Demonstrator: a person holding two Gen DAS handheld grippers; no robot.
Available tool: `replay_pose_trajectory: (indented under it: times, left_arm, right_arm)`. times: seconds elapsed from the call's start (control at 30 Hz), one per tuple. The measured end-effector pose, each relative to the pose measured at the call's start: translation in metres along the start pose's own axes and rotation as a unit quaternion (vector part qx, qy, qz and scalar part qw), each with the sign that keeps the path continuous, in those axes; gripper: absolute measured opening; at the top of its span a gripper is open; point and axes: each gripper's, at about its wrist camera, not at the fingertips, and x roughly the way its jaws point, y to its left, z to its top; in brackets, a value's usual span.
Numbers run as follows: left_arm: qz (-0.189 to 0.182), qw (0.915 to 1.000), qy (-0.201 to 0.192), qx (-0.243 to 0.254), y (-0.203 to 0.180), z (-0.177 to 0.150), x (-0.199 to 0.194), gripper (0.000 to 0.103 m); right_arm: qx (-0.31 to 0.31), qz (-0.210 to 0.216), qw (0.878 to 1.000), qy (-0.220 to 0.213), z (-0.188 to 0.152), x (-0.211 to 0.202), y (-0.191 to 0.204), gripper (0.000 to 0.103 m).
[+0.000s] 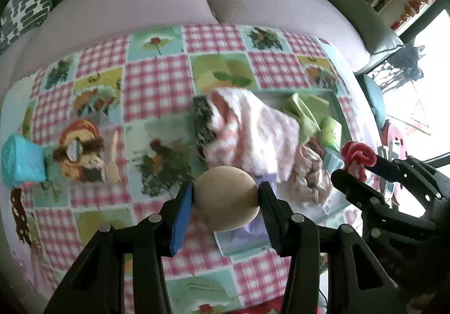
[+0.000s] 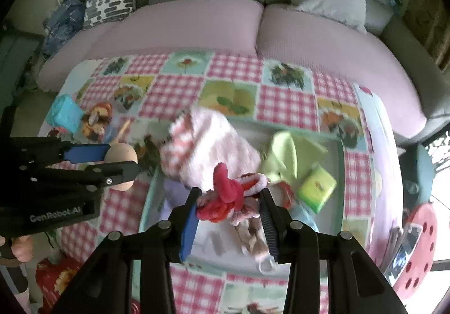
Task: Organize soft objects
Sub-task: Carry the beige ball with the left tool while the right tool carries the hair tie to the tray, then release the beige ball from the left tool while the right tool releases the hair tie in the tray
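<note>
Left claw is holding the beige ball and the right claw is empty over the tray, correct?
Not quite. The left claw does hold the beige ball, but the right claw is not empty: the right wrist view shows it gripping a red-pink fuzzy toy over the tray.

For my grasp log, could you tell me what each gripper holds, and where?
Left gripper: beige ball, pinched across its middle. Right gripper: red plush toy, by its body.

The right claw (image 2: 228, 208) grips a red-and-pink plush toy (image 2: 227, 195) above the tray (image 2: 341, 156) of soft things.
</note>
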Motion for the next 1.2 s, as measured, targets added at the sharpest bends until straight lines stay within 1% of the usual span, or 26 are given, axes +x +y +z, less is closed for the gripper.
replay_pose_trajectory:
  times: [0.17, 0.23, 0.3, 0.5, 0.8, 0.93, 1.03, 1.1, 1.17, 1.2]
  left_arm:
    - [-0.014, 0.9996, 0.022, 0.008, -0.021, -0.017, 0.018, 0.05]
    - [-0.02, 0.9994, 0.029, 0.009, -0.029, -0.021, 0.027, 0.05]
    - [-0.018, 0.9991, 0.035, 0.013, -0.036, -0.024, 0.036, 0.05]
    - [-0.032, 0.9982, 0.05, 0.011, -0.052, -0.031, 0.058, 0.05]
    - [-0.042, 0.9968, 0.064, 0.022, -0.072, -0.032, 0.073, 0.05]
    - [-0.037, 0.9966, 0.068, 0.027, -0.08, -0.03, 0.08, 0.05]
    - [-0.041, 0.996, 0.075, 0.025, -0.082, -0.029, 0.085, 0.052]
    - [-0.035, 0.9963, 0.073, 0.03, -0.084, -0.028, 0.084, 0.053]
    - [-0.031, 0.9966, 0.07, 0.029, -0.084, -0.027, 0.083, 0.059]
    - [-0.031, 0.9968, 0.068, 0.027, -0.084, -0.027, 0.082, 0.06]
  right_arm:
    - [0.011, -0.013, 0.999, 0.027, -0.028, 0.009, -0.014, 0.044]
    - [0.019, -0.017, 0.999, 0.041, -0.039, 0.016, -0.021, 0.044]
    - [0.029, -0.019, 0.998, 0.055, -0.051, 0.024, -0.028, 0.044]
    - [0.041, -0.017, 0.996, 0.083, -0.073, 0.047, -0.039, 0.044]
    - [0.046, -0.019, 0.992, 0.116, -0.091, 0.074, -0.05, 0.044]
    - [0.047, -0.017, 0.991, 0.121, -0.094, 0.082, -0.054, 0.044]
    - [0.047, -0.015, 0.991, 0.123, -0.094, 0.085, -0.057, 0.045]
    - [0.048, -0.015, 0.991, 0.121, -0.096, 0.086, -0.057, 0.047]
    - [0.051, -0.015, 0.991, 0.12, -0.097, 0.085, -0.058, 0.051]
    - [0.052, -0.015, 0.991, 0.12, -0.098, 0.085, -0.059, 0.056]
